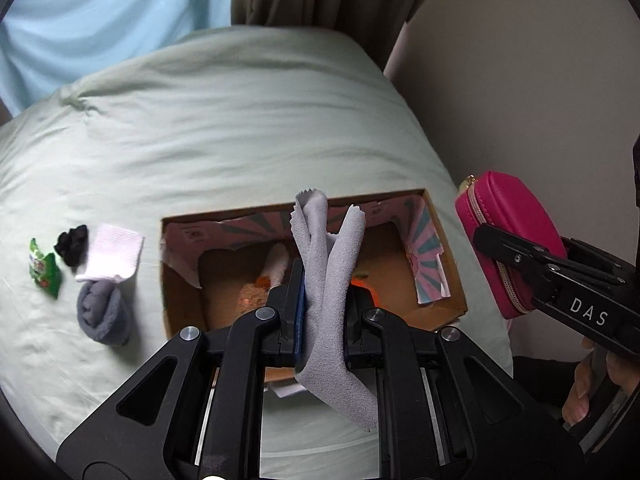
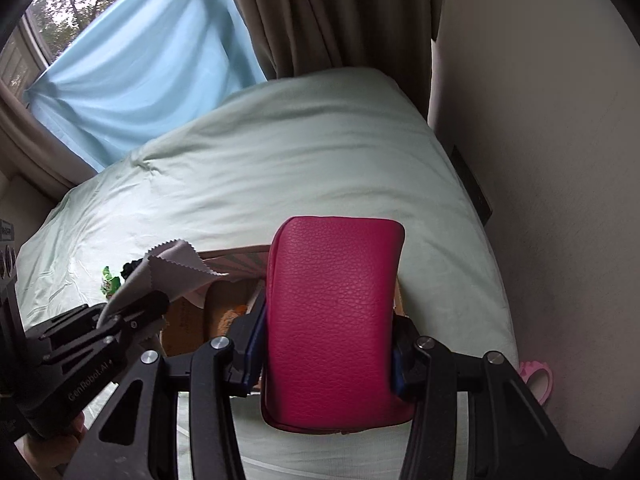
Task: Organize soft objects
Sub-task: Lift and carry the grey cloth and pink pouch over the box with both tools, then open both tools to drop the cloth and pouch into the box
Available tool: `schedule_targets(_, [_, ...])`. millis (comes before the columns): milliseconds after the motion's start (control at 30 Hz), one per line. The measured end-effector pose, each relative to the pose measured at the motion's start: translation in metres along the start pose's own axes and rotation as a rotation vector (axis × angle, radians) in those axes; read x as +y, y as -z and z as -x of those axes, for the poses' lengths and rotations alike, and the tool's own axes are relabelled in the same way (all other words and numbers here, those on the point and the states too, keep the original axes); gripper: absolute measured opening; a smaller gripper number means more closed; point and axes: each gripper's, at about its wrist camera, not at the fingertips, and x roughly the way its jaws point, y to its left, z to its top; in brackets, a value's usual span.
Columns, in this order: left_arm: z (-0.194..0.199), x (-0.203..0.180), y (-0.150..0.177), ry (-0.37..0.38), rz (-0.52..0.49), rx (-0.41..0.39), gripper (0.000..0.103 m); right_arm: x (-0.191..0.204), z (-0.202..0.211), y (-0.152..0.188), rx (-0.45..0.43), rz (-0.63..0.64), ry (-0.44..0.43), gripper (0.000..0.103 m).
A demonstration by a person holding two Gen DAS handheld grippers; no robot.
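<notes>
My left gripper point(image 1: 324, 304) is shut on a grey microfibre cloth point(image 1: 328, 280) with zigzag edges, which hangs above the open cardboard box point(image 1: 452, 280) on the bed. The box holds a white and orange soft item point(image 1: 276, 268). My right gripper point(image 2: 326, 344) is shut on a pink zip pouch point(image 2: 332, 312), held over the box's right end; the pouch point(image 1: 508, 236) shows at the right of the left wrist view. Left of the box lie a pink-white folded cloth point(image 1: 114, 254), a grey rolled sock point(image 1: 102, 308), a black scrunchie point(image 1: 72, 244) and a green packet point(image 1: 44, 268).
The pale green bedsheet point(image 1: 240, 128) covers the bed. A beige wall point(image 2: 540, 160) runs close along the right, with brown curtains point(image 2: 320, 12) and a light blue drape point(image 2: 132, 68) behind. A pink item point(image 2: 538, 380) lies by the wall. A person's hand point(image 1: 588, 384) holds the right gripper.
</notes>
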Motion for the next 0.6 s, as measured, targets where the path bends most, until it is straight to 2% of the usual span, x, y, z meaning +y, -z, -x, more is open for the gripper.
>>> schedule_targets(267, [-0.092, 0.005, 0.000, 0.005, 0.026, 0.218, 0.011, -0.019, -0.084, -0.008, 0.196, -0.079, -0.027, 0.045])
schedule_targets(400, [-0.115, 0.006, 0.003, -0.009, 0.015, 0.271, 0.011, -0.023, -0.112, -0.003, 0.267, -0.112, -0.038, 0.046])
schedule_targets(500, [-0.118, 0.006, -0.001, 0.007, 0.017, 0.284, 0.014, -0.024, -0.120, -0.001, 0.284, -0.126, -0.068, 0.047])
schedule_targets(533, [-0.119, 0.006, -0.003, 0.005, 0.005, 0.296, 0.031, -0.022, -0.120, -0.003, 0.281, -0.128, -0.082, 0.050])
schedule_targets(567, [-0.118, 0.002, -0.005, -0.010, -0.013, 0.307, 0.073, -0.022, -0.119, -0.004, 0.273, -0.129, -0.094, 0.053])
schedule_targets(600, [-0.116, 0.000, -0.007, -0.024, -0.035, 0.305, 0.096, -0.022, -0.117, -0.006, 0.259, -0.129, -0.107, 0.067])
